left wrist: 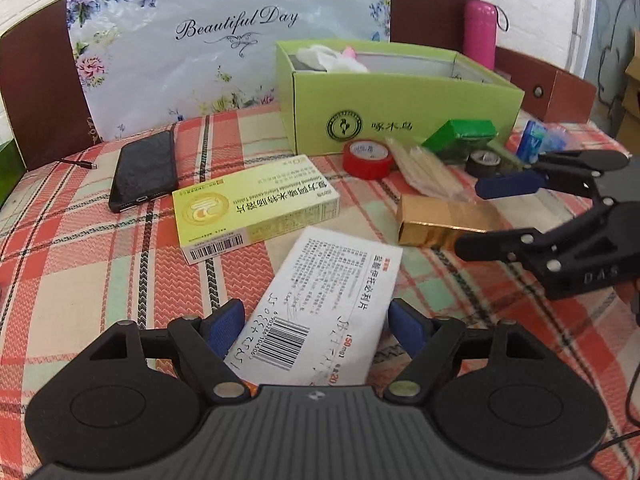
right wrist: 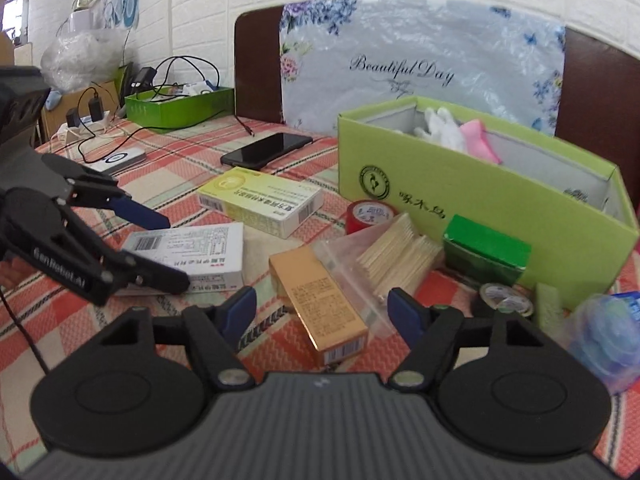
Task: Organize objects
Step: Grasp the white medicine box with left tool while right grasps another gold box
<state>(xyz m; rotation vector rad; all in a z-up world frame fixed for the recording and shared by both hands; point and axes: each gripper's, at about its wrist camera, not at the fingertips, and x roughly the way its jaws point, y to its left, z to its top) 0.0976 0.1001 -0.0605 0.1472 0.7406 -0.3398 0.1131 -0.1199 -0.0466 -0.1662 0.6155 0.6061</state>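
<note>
My left gripper (left wrist: 316, 322) is open, its jaws either side of a white medicine box (left wrist: 320, 304) lying on the checked cloth; it also shows in the right wrist view (right wrist: 160, 248). My right gripper (right wrist: 322, 312) is open, straddling a gold box (right wrist: 316, 304), also visible in the left wrist view (left wrist: 444, 222). A yellow-green medicine box (left wrist: 256, 208) lies beyond. An open green cardboard box (left wrist: 400, 92) holds white and pink items. A red tape roll (left wrist: 368, 158), a bag of toothpicks (right wrist: 396, 256) and a small green box (right wrist: 486, 252) lie before it.
A black phone (left wrist: 144, 168) lies at the left. A black tape roll (right wrist: 504, 298), a blue plastic packet (right wrist: 608, 340) and a pink bottle (left wrist: 480, 32) are at the right. A floral bag (left wrist: 224, 40) leans on the headboard. Chargers and cables (right wrist: 92, 120) lie far left.
</note>
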